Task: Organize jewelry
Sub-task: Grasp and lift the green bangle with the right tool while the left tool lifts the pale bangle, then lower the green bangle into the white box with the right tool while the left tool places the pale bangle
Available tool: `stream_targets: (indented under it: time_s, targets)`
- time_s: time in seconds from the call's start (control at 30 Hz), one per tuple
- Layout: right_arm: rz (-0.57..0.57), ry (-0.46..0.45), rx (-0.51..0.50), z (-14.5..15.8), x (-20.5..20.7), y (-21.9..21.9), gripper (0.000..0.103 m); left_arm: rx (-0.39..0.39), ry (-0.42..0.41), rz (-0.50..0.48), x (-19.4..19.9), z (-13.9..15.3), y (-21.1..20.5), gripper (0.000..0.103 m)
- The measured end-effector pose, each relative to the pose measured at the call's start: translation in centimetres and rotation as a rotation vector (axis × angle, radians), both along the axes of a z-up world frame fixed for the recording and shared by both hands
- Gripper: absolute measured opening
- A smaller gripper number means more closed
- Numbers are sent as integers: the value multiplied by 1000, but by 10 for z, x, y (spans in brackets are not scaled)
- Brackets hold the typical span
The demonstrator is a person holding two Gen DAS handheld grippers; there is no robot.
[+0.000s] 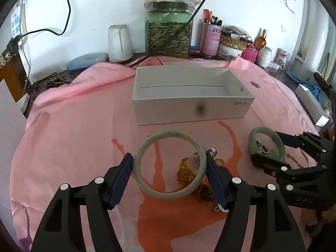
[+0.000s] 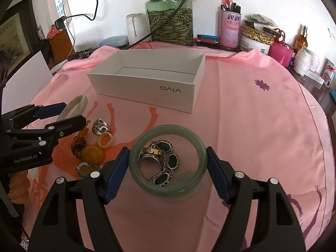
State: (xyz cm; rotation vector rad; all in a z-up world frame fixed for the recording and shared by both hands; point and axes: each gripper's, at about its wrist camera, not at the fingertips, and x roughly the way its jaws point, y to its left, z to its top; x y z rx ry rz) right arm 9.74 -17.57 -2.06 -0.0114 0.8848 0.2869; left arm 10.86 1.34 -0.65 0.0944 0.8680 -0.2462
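My left gripper (image 1: 169, 164) is shut on a pale jade bangle (image 1: 147, 185), held across its width just above the pink cloth; it also shows in the right wrist view (image 2: 72, 105). My right gripper (image 2: 168, 162) is shut on a darker green bangle (image 2: 184, 191), also seen in the left wrist view (image 1: 280, 147). Inside that bangle lie silver rings with dark stones (image 2: 166, 163) and a gold band (image 2: 152, 151). Amber beads (image 1: 185, 173), a silver ring (image 2: 100, 126), a cream ring (image 2: 106, 140) and an amber disc (image 2: 92, 154) lie between the grippers. An open white box (image 1: 189, 110) stands behind.
A pink cloth (image 2: 252, 126) covers the table. Along the back wall stand a green glass jar (image 1: 169, 31), a white cup (image 1: 119, 43), a pink pen can (image 2: 230, 29) and other bottles. A cable (image 1: 69, 10) hangs at the left.
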Motion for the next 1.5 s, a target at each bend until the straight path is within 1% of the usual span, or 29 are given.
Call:
stream_targets:
  time_s: [0.1,0.23,0.37,0.43,0.53,0.6,0.7,0.77,0.83,0.87,0.9,0.97,1.03,1.07,1.23,1.33,1.4,1.5]
  targets:
    - [-5,-22,11,5,-2,-3,69,10,0,9,3,-1,1,68]
    - [-22,-88,43,19,-7,-9,69,14,-41,30,2,6,3,68]
    - [-46,-87,105,32,1,-18,69,26,-77,59,11,27,2,68]
    - [-41,-93,122,45,9,-17,69,35,-101,54,18,40,-2,68]
    - [-33,-127,131,71,34,-10,69,40,-143,51,40,59,-11,68]
    - [-29,-119,145,77,54,-4,69,28,-137,49,57,61,-15,68]
    - [-40,-82,144,67,85,6,69,40,-110,62,81,50,-19,68]
    - [-51,-52,139,55,101,9,69,61,-83,74,96,39,-19,68]
    - [-57,-28,135,43,113,10,69,59,-55,72,107,29,-19,68]
    - [-56,-54,119,43,112,11,69,52,-46,70,111,25,-18,68]
    - [-52,-58,99,42,114,13,69,52,-56,73,113,23,-19,68]
    - [-39,-52,122,42,116,11,70,50,-64,72,113,21,-18,68]
    - [-36,-50,161,40,117,5,74,35,-53,61,114,20,-16,69]
    - [-37,-52,161,40,118,3,74,24,-47,61,114,19,-15,69]
    - [-39,-41,171,41,113,-4,74,25,-25,57,110,15,-9,70]
    - [-40,-30,164,41,108,-7,74,34,-17,51,107,11,-8,76]
    - [-37,-13,168,41,106,-7,74,42,-12,48,105,8,-9,76]
    - [-39,3,158,40,101,-8,74,30,-9,39,104,10,-8,76]
